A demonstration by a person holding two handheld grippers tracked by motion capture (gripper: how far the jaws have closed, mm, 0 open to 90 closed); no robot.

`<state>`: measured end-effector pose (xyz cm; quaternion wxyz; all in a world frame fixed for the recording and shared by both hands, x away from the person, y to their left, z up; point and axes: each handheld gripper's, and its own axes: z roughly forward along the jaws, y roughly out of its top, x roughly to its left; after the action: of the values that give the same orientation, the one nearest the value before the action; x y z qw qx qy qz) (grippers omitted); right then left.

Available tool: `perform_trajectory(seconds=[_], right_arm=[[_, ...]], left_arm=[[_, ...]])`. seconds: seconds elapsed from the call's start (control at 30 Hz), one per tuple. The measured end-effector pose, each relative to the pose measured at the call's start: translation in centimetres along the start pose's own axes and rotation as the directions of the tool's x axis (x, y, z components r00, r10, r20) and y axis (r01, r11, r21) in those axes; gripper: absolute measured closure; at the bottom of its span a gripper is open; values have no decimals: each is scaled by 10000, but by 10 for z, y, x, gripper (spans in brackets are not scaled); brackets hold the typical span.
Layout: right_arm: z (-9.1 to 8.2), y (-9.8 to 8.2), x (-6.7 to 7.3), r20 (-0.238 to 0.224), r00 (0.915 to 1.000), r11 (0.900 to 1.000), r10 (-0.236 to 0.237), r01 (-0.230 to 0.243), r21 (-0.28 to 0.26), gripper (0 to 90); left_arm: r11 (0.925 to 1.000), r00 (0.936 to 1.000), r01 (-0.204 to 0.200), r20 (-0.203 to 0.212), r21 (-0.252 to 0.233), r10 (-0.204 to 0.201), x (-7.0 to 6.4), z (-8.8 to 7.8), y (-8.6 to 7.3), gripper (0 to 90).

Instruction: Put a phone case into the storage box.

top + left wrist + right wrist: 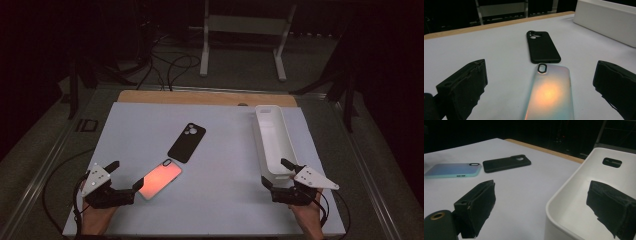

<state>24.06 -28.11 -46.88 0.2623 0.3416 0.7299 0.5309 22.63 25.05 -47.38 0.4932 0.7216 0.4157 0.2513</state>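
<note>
Left gripper at 7 o'clock, jaws spread wide, nothing in them, straddling the near end of the iridescent case. Right gripper at 5 o'clock, also released, at the near end of the white bin. Black case lies just past the iridescent one, toward 12. Looks like nothing's picked yet; bin empty. Count: two cases, one bin.

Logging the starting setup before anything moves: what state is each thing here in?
Iridescent phone case: flat, back up, untouched.
Black phone case: flat, back up, untouched.
White bin: upright, empty.
Left gripper: open, empty.
Right gripper: open, straddling the bin's near wall.
</note>
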Motion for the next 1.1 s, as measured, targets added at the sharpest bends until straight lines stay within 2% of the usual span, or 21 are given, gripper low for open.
perform_trajectory(seconds=[0.37, 0.73, 1.03, 1.07, 1.1], right_arm=[[0, 2, 0, 81, 9999, 10000, -79, 79, 38, 85], [3, 2, 0, -139, 9998, 9996, -108, 111, 248, 85], [4, 3, 0, -217, 9998, 9994, -6, 13, 337, 85], [9, 3, 0, -299, 9995, 9989, -65, 79, 466, 85], [9, 4, 0, -315, 9995, 9988, -98, 112, 471, 85]], left_arm=[[10000, 10000, -43, -58, 7, 43, 0, -1, 0, 1], [9999, 10000, -55, -23, 111, 56, 0, 1, -1, 0], [9996, 9999, 93, 48, 250, -94, 0, 1, 1, 1], [9985, 9996, 157, 220, 533, -169, 0, 4, 7, 1], [9981, 9995, 155, 247, 601, -171, 0, 4, 7, 1]])
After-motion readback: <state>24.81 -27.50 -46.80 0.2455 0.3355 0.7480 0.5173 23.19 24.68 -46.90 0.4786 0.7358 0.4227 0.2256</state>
